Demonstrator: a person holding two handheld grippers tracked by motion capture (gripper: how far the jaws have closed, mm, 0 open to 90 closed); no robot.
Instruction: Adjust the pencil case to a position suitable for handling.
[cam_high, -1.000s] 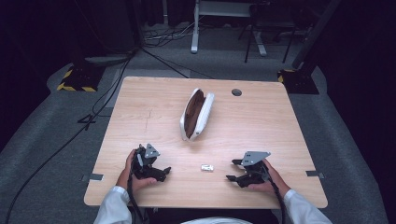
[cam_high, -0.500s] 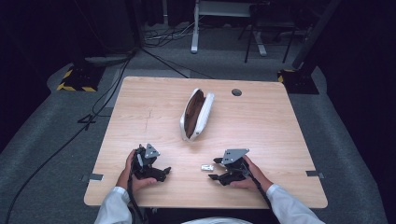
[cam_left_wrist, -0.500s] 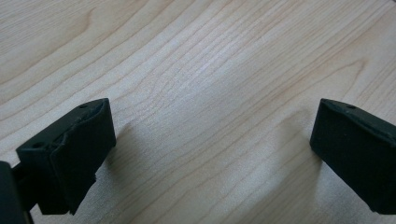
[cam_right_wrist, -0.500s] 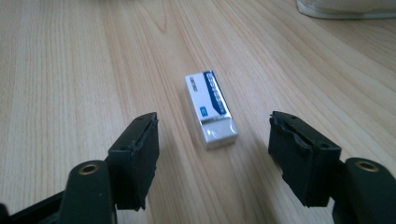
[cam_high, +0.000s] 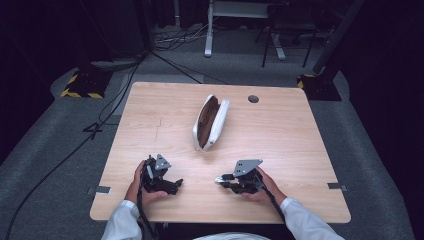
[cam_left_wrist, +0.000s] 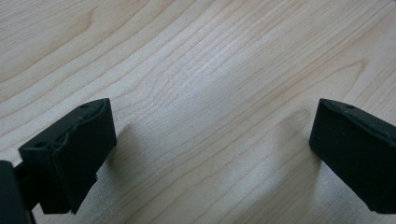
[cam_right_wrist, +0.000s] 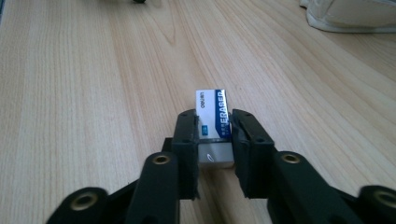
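A small white eraser (cam_right_wrist: 213, 122) with a blue-and-white sleeve lies on the wooden table (cam_high: 280, 130). My right gripper (cam_right_wrist: 213, 140) has just closed its jaws and now presses both pads on the eraser's sides. From above, that right gripper (cam_high: 223, 178) points left near the table's front edge, with the eraser (cam_high: 220, 178) at its tips. My left gripper (cam_high: 176, 184) rests low on the table at the front left, and its jaws (cam_left_wrist: 205, 140) stand wide apart over bare wood. An open white pencil case (cam_high: 211, 121) with a brown lining lies mid-table, beyond both grippers.
A round cable hole (cam_high: 253, 99) sits near the table's far edge. Beyond the table are cables on the floor, a white stand (cam_high: 210, 30) and dark equipment. The pencil case's edge (cam_right_wrist: 350, 16) shows at the top right of the right gripper view.
The right gripper slid left along the front of the table to the eraser and shut its jaws on it. The left gripper stayed where it was.
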